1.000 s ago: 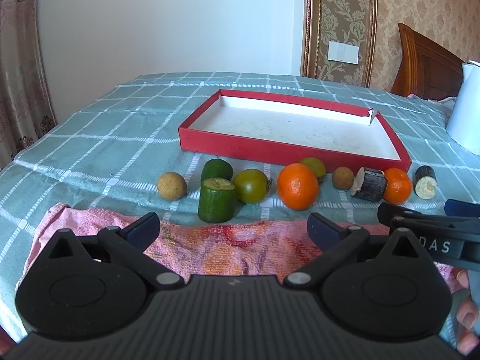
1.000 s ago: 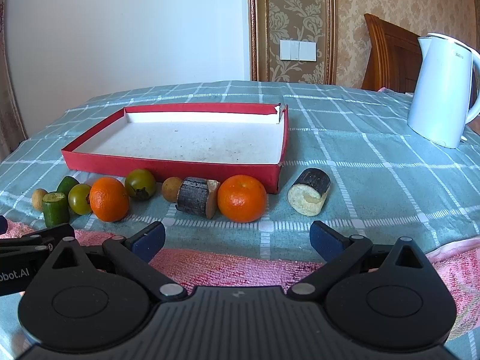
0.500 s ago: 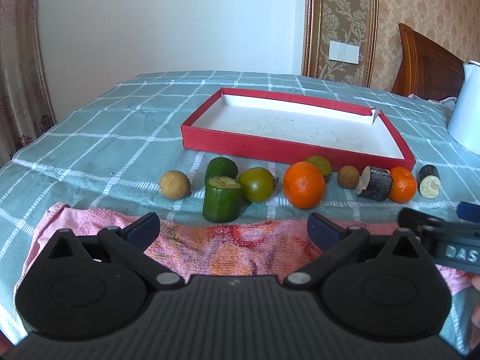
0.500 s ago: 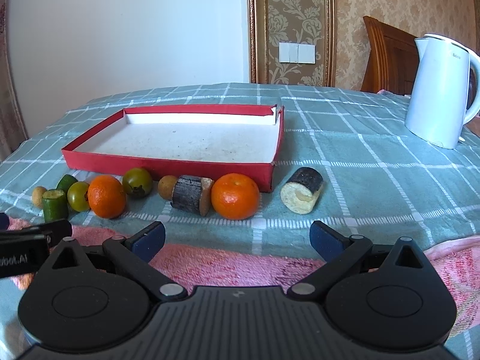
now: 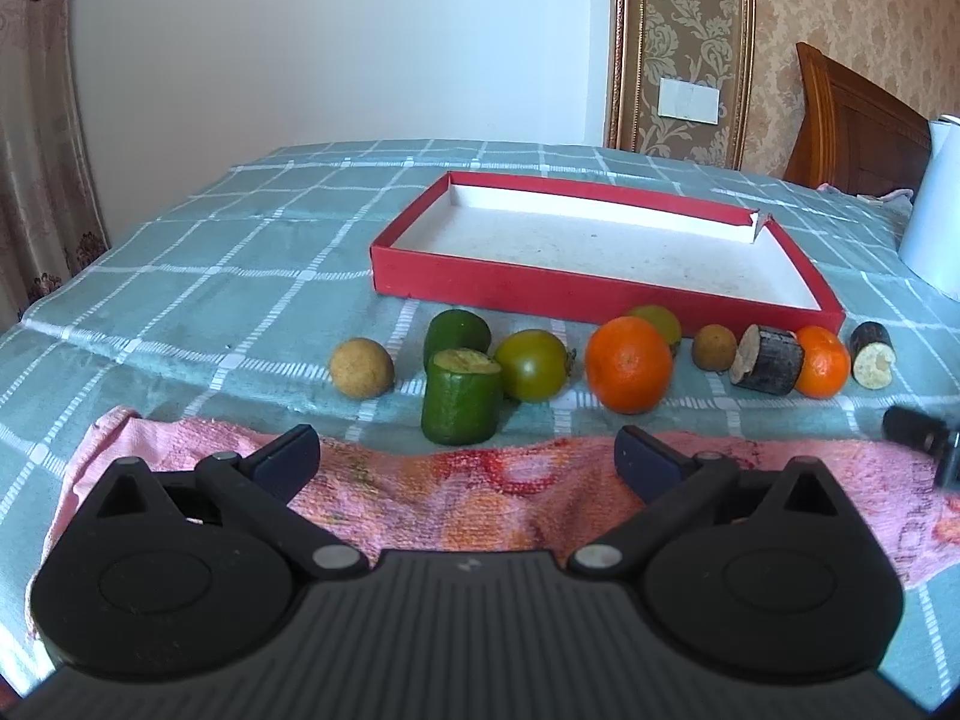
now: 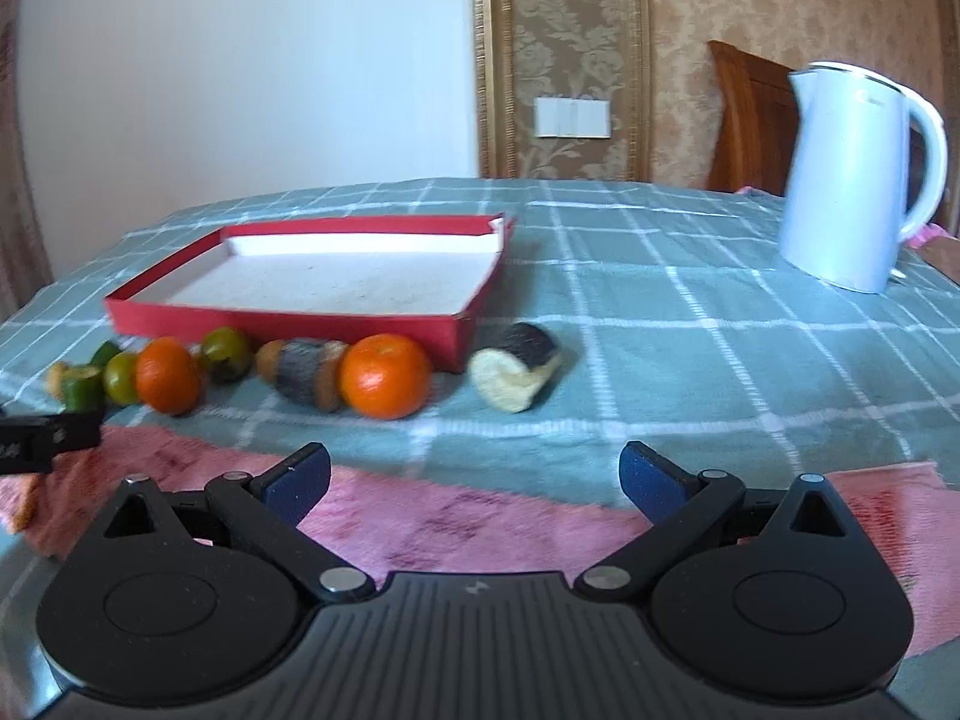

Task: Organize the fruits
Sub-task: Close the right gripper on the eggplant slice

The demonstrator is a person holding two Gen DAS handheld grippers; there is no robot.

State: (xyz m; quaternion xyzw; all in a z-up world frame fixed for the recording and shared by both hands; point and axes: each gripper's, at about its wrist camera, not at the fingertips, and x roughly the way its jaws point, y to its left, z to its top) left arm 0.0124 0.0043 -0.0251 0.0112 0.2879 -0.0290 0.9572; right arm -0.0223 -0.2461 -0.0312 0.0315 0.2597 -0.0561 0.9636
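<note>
Room: a white wall and gold patterned paper stood behind a bed (image 5: 198,276) with a green checked cover.
Towel: a pink towel (image 5: 492,492) lay along the near edge, under both claws.
Box: a flat red box (image 5: 600,300) sat in the middle of the bed with nothing in it. It was probably the spot where the fruit was meant to go.
Kettle: a white kettle (image 6: 858,180) stood well off to the right, apart from the fruit.
Fruit row: all the pieces sat in a line just in front of the box, none inside it yet. So the job looked like it had not begun.
Oranges: a big orange (image 5: 628,364) was near the middle and a small orange (image 5: 823,361) was further right.
Green ones: a cut green piece (image 5: 461,396) stood upright, with a green tomato (image 5: 533,365) just beside it.
Small ones: a brown ball (image 5: 361,360) was at the left end and a dark stub (image 5: 873,355) lay at the right end.
Left claw (image 5: 468,462): its fingers were wide apart, holding nothing, low over the towel and aimed at the green pieces.
Right claw (image 6: 474,477): also spread wide and holding nothing, facing the small orange and the stub.
</note>
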